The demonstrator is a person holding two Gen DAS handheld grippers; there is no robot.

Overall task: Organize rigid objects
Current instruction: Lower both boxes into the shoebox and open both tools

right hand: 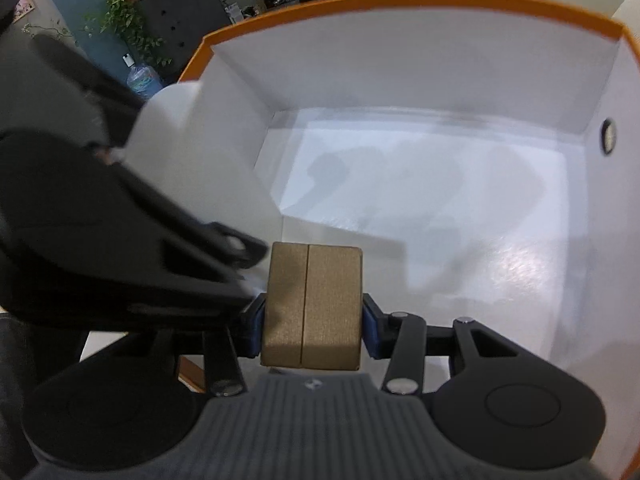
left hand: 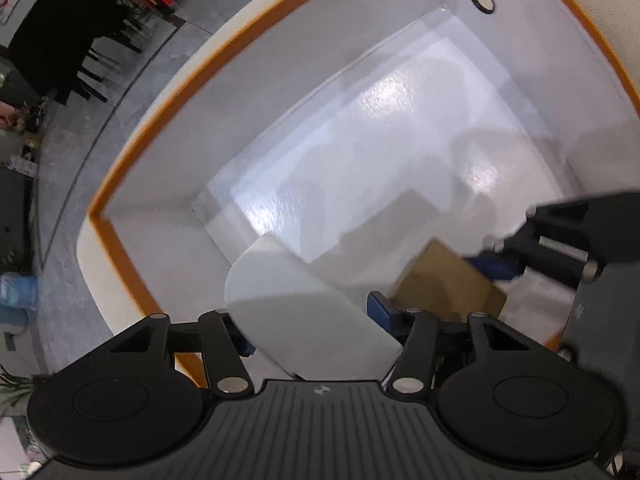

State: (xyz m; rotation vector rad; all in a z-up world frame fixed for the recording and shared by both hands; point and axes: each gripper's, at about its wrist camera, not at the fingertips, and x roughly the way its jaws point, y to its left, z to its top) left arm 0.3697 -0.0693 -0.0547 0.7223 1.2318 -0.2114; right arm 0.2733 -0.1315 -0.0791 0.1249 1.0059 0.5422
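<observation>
The right gripper (right hand: 312, 326) is clamping a small tan box (right hand: 313, 307) between its blue pads (right hand: 371, 328), jaws closed on its two sides, and holding it just above the near part of the white box (right hand: 420, 60), a large white container with an orange rim. A dark seam is running down the middle of the tan box's face; its underside is hidden.

The left gripper (left hand: 312, 320) is holding a white object (left hand: 296, 304) with a rounded far end between its jaws. Its left pad (left hand: 244, 344) is mostly hidden behind that object, and only the right pad (left hand: 380, 308) is showing clearly, so whether both are pressing on it is hard to tell. The object's near end is cut off by the gripper body, and blur is softening its outline. It is hanging over the near left corner of the white box.

In the left wrist view the tan box (left hand: 448, 284) is showing partly behind the left gripper, with the right gripper (left hand: 496, 256) reaching in blurred from the right edge.

Deeper in, the white box's glossy floor (left hand: 400, 140) is lying bare, carrying only shadows and glare. A round dark-ringed fitting (left hand: 482, 0) is sitting on its far wall.
</observation>
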